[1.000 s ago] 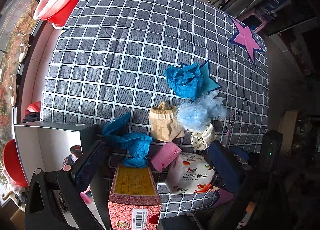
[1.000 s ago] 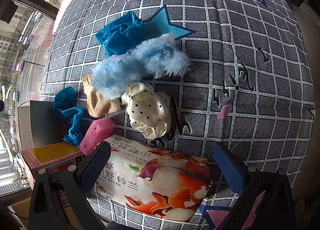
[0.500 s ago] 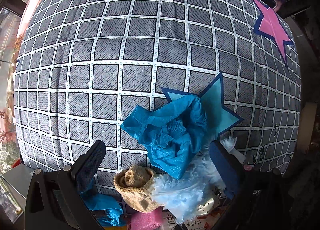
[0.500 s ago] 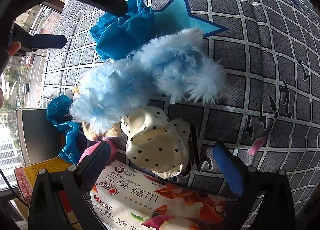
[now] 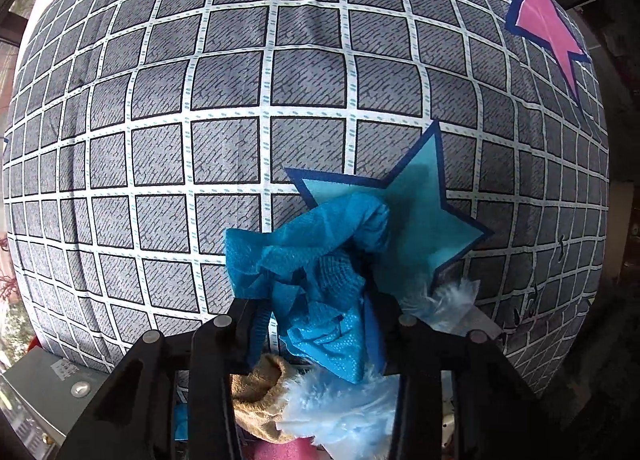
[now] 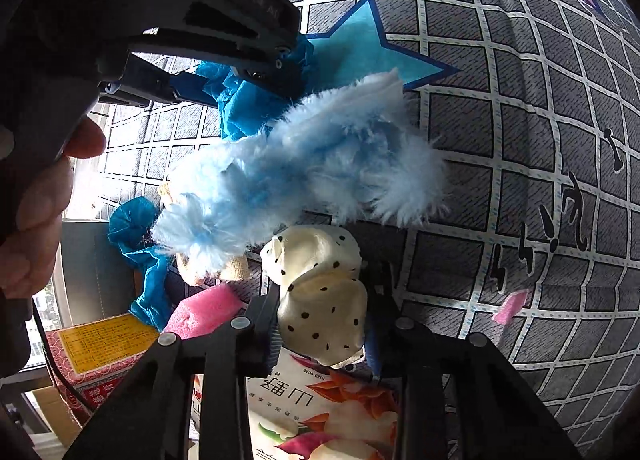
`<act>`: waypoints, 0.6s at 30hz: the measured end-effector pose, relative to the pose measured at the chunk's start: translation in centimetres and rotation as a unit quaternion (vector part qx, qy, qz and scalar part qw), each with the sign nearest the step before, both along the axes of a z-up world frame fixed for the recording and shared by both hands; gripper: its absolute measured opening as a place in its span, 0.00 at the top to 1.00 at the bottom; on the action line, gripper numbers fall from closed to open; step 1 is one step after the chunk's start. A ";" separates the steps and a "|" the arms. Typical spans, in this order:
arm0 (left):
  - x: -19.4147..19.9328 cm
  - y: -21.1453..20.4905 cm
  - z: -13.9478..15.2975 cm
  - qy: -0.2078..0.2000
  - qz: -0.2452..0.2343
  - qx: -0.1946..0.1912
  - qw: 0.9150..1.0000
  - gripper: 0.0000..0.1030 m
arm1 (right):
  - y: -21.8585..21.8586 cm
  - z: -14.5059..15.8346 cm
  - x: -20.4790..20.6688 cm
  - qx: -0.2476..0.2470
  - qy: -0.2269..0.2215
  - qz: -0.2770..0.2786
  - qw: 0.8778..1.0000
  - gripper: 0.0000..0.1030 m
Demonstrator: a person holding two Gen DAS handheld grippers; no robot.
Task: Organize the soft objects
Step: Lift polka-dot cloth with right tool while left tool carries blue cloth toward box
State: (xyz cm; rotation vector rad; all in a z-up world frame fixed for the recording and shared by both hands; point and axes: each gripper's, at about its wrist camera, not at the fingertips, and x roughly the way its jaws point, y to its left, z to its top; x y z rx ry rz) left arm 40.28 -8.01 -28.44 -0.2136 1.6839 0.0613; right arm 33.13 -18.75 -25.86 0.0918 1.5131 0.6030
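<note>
**Two hand-held grippers close in on a pile of soft things**

Grey checked bedding (image 5: 248,91), printed with a teal star (image 5: 420,203) and a pink star (image 5: 548,27), fills both wrist views. We go left to right in the right wrist view: a person's hand (image 6: 36,195) at the left edge holds the left hand-held gripper (image 6: 280,71), which reaches down into a crumpled blue cloth (image 6: 244,107) lying partly on the teal star. In the left wrist view we see that left hand-held gripper (image 5: 320,320) with the blue cloth (image 5: 316,268) bunched between its pads, the jaws closing on the fabric. Below it lie a tan sock (image 5: 260,400) and a fluffy light-blue piece (image 5: 344,412), touching each other.

Further along in the right wrist view, a second blue cloth (image 6: 140,256) hangs by a grey box (image 6: 92,272), above a red carton with a yellow label (image 6: 104,344). A pink sponge (image 6: 204,310) lies just beside it. The fluffy light-blue piece (image 6: 304,167) stretches across the middle. Below it, the right hand-held gripper (image 6: 322,324) is clamped tight on a cream polka-dot cloth (image 6: 324,300), which rests over a printed tissue pack (image 6: 320,416). A small pink scrap (image 6: 510,306) lies apart on the right.
</note>
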 end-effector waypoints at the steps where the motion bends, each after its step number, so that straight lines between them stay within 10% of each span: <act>1: -0.2 0.0 0.5 -0.009 0.001 0.000 1.000 0.61 | -0.4 0.3 0.0 0.007 0.000 -0.005 1.000 0.67; 18: -7.2 -2.0 14.6 -0.185 -0.082 0.003 0.979 0.61 | -8.0 6.9 -2.8 0.010 -0.029 -0.081 0.996 0.67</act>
